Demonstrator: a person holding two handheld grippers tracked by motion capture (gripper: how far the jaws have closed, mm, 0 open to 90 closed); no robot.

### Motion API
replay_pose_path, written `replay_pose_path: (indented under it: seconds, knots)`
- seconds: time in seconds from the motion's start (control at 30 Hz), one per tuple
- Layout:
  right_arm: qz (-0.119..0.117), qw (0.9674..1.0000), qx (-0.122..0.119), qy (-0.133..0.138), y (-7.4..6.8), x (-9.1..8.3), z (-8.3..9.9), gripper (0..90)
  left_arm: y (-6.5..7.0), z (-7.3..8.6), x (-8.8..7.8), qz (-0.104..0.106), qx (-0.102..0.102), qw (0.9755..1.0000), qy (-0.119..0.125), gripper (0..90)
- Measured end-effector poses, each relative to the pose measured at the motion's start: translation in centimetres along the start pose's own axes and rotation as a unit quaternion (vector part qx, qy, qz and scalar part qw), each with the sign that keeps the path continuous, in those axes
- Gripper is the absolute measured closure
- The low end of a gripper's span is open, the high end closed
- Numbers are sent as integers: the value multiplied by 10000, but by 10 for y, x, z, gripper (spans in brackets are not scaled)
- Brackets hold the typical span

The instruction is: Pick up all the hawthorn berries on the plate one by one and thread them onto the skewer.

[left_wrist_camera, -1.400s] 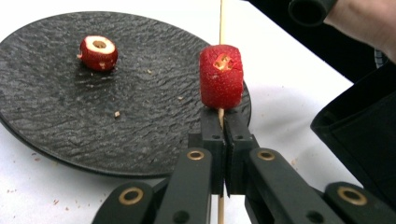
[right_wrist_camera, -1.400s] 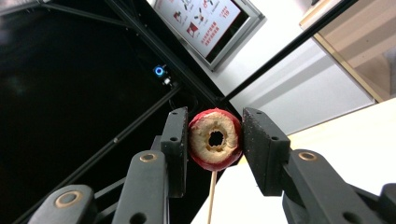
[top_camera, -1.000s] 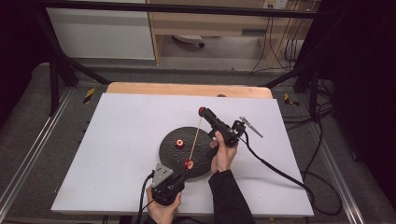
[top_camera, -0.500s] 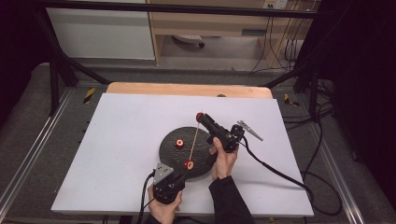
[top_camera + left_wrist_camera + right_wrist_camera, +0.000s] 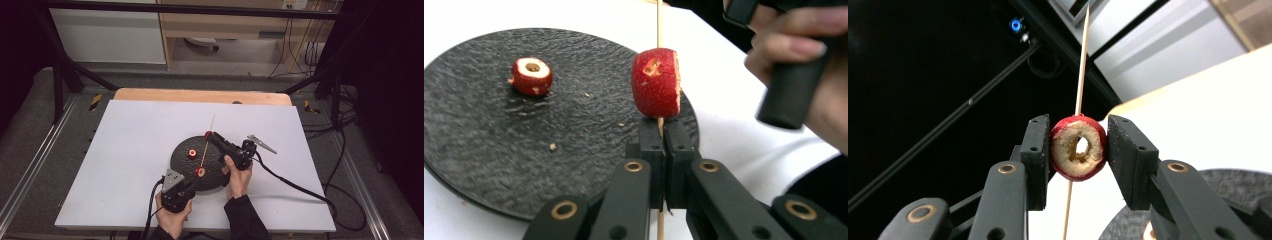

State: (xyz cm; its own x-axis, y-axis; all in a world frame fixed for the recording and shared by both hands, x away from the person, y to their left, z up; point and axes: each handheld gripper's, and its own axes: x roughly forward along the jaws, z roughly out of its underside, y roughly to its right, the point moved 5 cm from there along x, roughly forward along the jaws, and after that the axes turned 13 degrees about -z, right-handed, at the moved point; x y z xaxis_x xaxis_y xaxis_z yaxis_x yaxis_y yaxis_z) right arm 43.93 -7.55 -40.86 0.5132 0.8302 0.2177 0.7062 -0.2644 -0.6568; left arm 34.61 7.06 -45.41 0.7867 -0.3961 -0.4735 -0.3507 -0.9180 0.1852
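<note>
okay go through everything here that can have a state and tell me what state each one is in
Left gripper: shut on the skewer's lower end.
Right gripper: shut on a cored fruit ring.
Skewer: upright, passing through one fruit piece.
Skewered fruit piece: threaded on, just above the left jaws.
Held fruit ring: lifted beside the skewer, not yet threaded.
Loose fruit ring: lying on the plate.
Black plate: flat on the table, with crumbs.

Overhead light; white counter (image 5: 130, 150) bright, near glare. Surroundings left and right fall to black. High view soft; claw views sharp near, far background blurred.
</note>
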Motion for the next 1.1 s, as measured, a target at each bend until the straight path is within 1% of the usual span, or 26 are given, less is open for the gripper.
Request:
replay_pose_path:
  seconds: [0.1, 0.17, 0.23, 0.27, 0.33, 0.4, 0.43, 0.53, 0.6, 0.63, 0.67, 0.73, 0.8, 0.83, 0.9, 0.93, 0.97, 1.0, 1.03, 1.07, 1.1]
  knots:
    - [6, 9999, -11, -165, 0, -1, 10, 627, -4, -4, 4, 7, -5, 10000, -67, 886]
    - [13, 9998, -86, -198, -1, -2, 12, 627, -5, -7, 5, 10, 40, 10000, -49, 886]
    - [11, 9996, -59, -280, -2, -2, 15, 626, -6, -10, 6, 51, 6, 10000, -75, 886]
    - [14, 9995, -55, -310, -2, -2, 17, 626, -6, -11, 6, 56, 17, 9999, -120, 886]
    - [18, 9994, -74, -350, -2, -2, 21, 626, -6, -12, 8, 36, 71, 9999, -109, 885]
    - [44, 9991, -62, -428, -2, -3, 24, 625, -8, -13, 9, 89, -7, 9998, -165, 885]
    - [40, 9989, -51, -462, -2, -3, 26, 625, -8, -14, 9, 76, 5, 9998, -167, 885]
    - [77, 9985, -87, -527, -2, -3, 30, 624, -9, -12, 12, 77, 79, 9996, -242, 885]
    - [129, 9980, -148, -608, -1, -4, 31, 622, -11, -11, 12, 126, 77, 9995, -277, 885]
    - [140, 9978, -135, -636, -1, -4, 31, 619, -11, -11, 12, 173, 83, 9994, -273, 885]
    - [128, 9976, -148, -669, -2, -4, 30, 613, -13, -11, 11, 219, 120, 9993, -284, 885]
    - [139, 9967, -266, -748, -3, -5, 28, 553, -16, -11, 8, 238, 267, 9989, -289, 885]
    - [161, 9961, -397, -774, -6, -8, 23, 490, -21, -12, 4, 261, 339, 9986, -318, 885]
    - [209, 9950, -533, -815, -7, -10, 19, 450, -24, -13, 2, 256, 411, 9983, -336, 885]
    - [374, 9925, -657, -963, -6, -13, 13, 379, -29, -13, -3, 258, 587, 9972, -378, 885]
    - [433, 9902, -761, -1089, -6, -15, 10, 347, -33, -13, -6, 263, 653, 9966, -416, 885]
    - [470, 9882, -815, -1212, -6, -17, 8, 315, -37, -13, -8, 262, 712, 9961, -445, 884]
    - [518, 9856, -884, -1347, -5, -18, 6, 282, -41, -13, -11, 230, 813, 9953, -466, 884]
    - [577, 9826, -934, -1499, -4, -19, 5, 249, -47, -12, -15, 199, 937, 9940, -523, 884]
    - [671, 9787, -1032, -1642, -2, -21, 2, 216, -51, -12, -17, 167, 1007, 9933, -544, 884]
    - [720, 9763, -1065, -1741, -1, -22, 1, 203, -56, -11, -20, 186, 1028, 9928, -587, 884]
